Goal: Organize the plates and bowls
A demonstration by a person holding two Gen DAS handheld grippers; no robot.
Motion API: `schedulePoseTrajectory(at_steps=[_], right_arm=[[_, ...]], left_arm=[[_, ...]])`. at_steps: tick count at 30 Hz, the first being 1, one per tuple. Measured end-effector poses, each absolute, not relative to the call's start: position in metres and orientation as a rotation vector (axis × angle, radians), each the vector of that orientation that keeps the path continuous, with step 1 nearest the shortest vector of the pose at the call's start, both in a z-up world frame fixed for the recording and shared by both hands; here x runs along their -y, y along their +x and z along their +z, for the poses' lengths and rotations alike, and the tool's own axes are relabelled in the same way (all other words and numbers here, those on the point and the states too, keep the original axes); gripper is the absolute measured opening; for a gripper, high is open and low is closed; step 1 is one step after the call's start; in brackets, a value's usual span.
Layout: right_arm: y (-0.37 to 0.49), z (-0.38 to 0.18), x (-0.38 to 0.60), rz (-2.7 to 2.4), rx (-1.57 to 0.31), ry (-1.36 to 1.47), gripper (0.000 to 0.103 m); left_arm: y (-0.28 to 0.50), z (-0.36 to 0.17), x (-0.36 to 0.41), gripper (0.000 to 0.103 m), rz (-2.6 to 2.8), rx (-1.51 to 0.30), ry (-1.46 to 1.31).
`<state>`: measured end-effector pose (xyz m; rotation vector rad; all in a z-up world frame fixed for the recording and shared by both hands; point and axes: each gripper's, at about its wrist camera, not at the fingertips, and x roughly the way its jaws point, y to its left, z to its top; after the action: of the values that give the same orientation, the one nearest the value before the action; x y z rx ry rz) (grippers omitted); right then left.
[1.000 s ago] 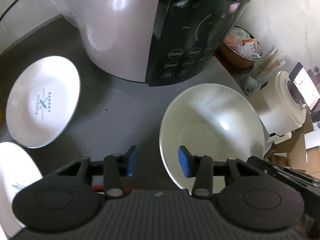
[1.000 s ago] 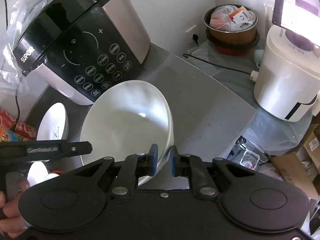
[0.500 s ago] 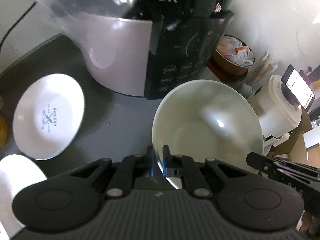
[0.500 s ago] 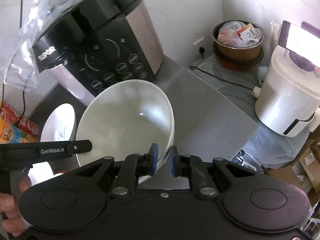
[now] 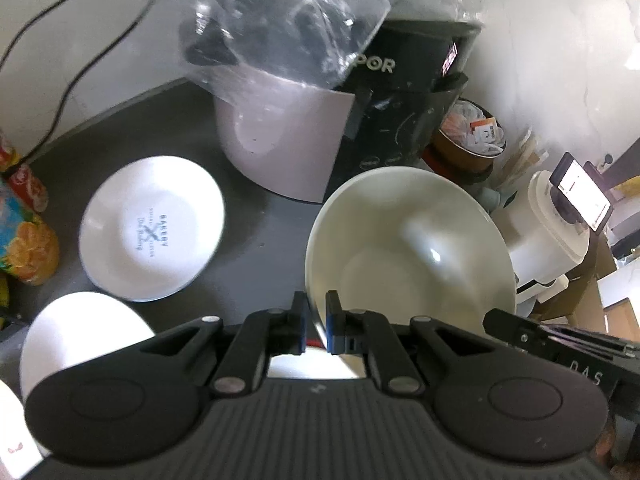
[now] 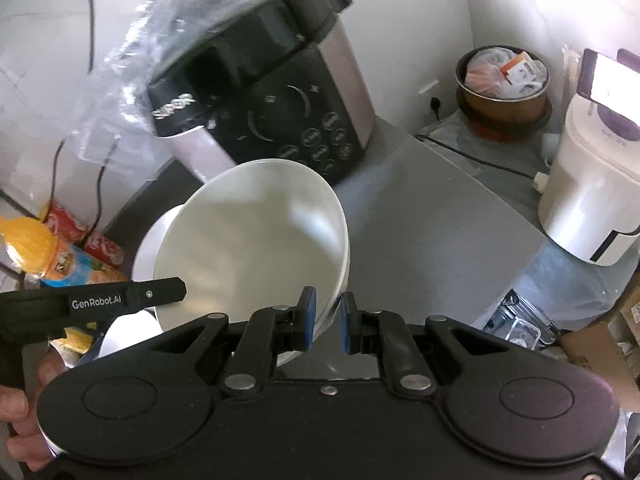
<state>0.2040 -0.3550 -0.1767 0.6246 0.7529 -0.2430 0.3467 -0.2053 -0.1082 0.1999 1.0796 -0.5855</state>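
A large cream bowl (image 5: 412, 256) is lifted off the dark counter and tilted. My left gripper (image 5: 316, 326) is shut on its near left rim. My right gripper (image 6: 327, 322) is shut on the opposite rim of the same bowl (image 6: 248, 240). A white plate with "BAKERY" print (image 5: 150, 228) lies on the counter to the left. A second white dish (image 5: 76, 336) lies nearer, at lower left, partly hidden by the left gripper body. In the right wrist view a white dish (image 6: 124, 336) shows under the bowl.
A black and pink pressure cooker (image 5: 320, 128) under a plastic bag (image 5: 288, 20) stands at the back of the counter. A brown pot of packets (image 6: 504, 88) and a white appliance (image 6: 596, 196) stand at right. Snack cans (image 6: 52, 256) stand at left.
My left gripper went from open to shut on the bowl's rim. Both grippers then lifted the bowl up and away from the cooker, toward the plates at left.
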Motion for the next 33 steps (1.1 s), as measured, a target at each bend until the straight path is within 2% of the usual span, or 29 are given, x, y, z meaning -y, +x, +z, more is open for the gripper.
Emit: schedulePoseTrajectory(at_steps=[15,33], right_arm=[[0.195,-0.148,0.32,-0.212,-0.721,0.558,0.013],[0.192,-0.152,0.279,-0.124,-0.811,0.545,0.015]], left_arm=[[0.337,-0.092,0.162,0.008,-0.573,-1.059,0.145],[0.323,-0.101,0.109,0.009,-0.551,-1.142,0.146]])
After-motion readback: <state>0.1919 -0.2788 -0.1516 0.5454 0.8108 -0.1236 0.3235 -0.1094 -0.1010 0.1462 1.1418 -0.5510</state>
